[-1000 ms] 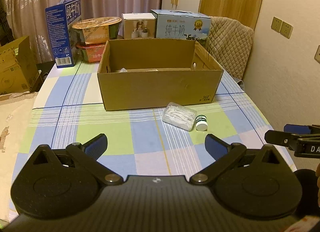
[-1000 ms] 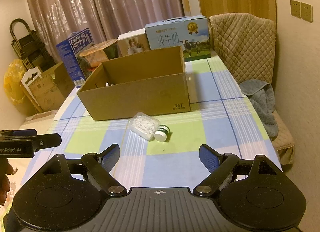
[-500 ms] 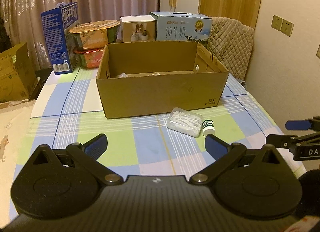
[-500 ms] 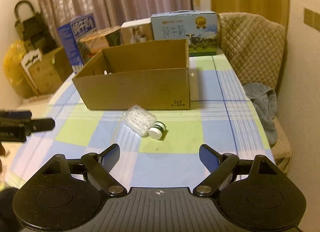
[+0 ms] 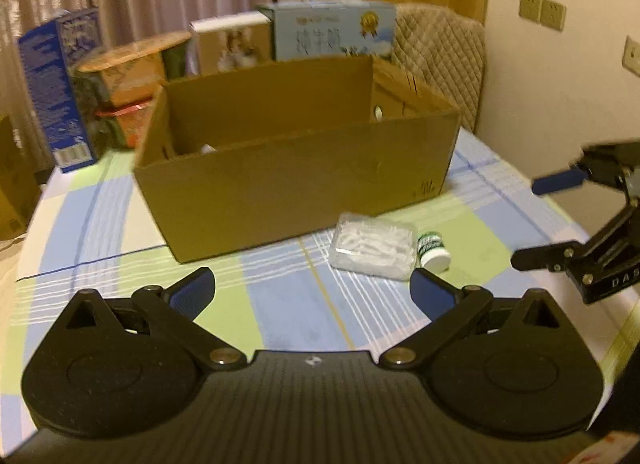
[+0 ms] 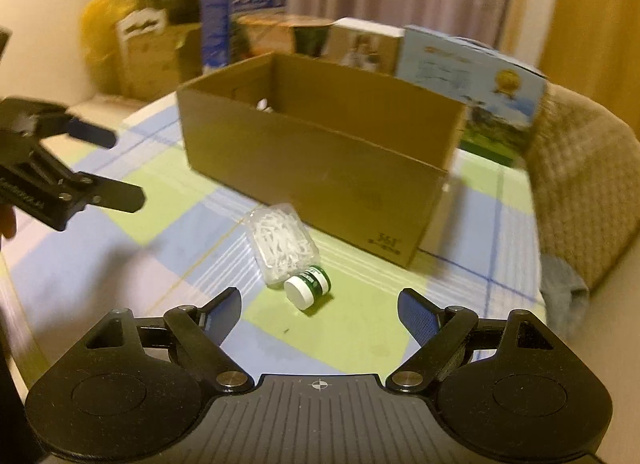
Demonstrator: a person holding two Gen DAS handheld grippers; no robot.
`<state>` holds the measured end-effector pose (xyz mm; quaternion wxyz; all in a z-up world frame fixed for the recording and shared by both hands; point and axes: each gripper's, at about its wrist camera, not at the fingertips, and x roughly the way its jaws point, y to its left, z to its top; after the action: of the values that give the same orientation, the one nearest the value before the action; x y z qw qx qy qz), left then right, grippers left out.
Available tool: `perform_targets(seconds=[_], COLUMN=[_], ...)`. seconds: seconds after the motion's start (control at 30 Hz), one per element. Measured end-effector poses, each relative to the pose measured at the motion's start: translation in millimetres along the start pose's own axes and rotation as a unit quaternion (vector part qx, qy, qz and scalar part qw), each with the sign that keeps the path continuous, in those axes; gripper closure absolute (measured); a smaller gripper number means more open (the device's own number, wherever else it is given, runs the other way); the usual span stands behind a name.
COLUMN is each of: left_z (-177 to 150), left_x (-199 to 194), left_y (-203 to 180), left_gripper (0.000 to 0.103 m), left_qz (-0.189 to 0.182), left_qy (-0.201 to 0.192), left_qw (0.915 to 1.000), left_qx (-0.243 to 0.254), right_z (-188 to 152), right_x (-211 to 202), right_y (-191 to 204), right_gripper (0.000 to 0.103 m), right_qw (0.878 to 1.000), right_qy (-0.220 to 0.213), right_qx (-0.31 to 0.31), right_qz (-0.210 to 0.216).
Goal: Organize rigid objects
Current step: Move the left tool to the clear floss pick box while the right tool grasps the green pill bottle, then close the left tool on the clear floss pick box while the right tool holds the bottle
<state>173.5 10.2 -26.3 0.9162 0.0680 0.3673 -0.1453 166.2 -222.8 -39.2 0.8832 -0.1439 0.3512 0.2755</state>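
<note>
Right wrist view: small green bottle (image 6: 308, 289) lies on its side on the bench (image 6: 360, 316), touching the clear plastic box (image 6: 283, 246), just ahead of the right gripper (image 6: 320, 312), fingers apart, empty; left gripper (image 5: 312, 290) likewise spread.

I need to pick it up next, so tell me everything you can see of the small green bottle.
The small green bottle lies on its side on the checked tablecloth, its white cap toward the camera. The body is green with a white-printed label, apparently plastic. It rests against a corner of the clear plastic box, in front of the cardboard box. No gripper touches it.
</note>
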Motion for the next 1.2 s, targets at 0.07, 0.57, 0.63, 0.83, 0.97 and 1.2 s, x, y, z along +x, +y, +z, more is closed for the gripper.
perform_targets(seconds=[0.07, 0.57, 0.63, 0.83, 0.97, 1.2], left_z=[-2, -17, -16, -10, -4, 7], left_x=[14, 78, 81, 87, 90, 110], left_y=[1, 11, 11, 3, -13, -39], left_gripper=[0.001, 0.001, 0.001, 0.001, 0.001, 0.001], left_qz=[-0.008, -0.040, -0.049, -0.065, -0.068, -0.066], left_qy=[0.010, 0.035, 0.029, 0.022, 0.014, 0.014], left_qw=[0.9999, 0.9986, 0.9984, 0.9977, 0.9970, 0.9954], left_qx=[0.003, 0.001, -0.004, 0.005, 0.034, 0.067], right_z=[-1, -6, -4, 2, 3, -4], right_x=[15, 104, 109, 110, 101, 78], right_y=[-5, -18, -17, -20, -30, -60], right_gripper=[0.020, 0.048, 0.055, 0.074, 0.074, 0.075], right_qw=[1.000, 0.988, 0.987, 0.991, 0.998, 0.971], right_qy=[0.006, 0.041, 0.043, 0.050, 0.062, 0.048], right_qx=[-0.018, -0.125, -0.131, -0.091, 0.014, 0.228], right_qz=[0.010, 0.081, 0.086, 0.090, 0.031, -0.055])
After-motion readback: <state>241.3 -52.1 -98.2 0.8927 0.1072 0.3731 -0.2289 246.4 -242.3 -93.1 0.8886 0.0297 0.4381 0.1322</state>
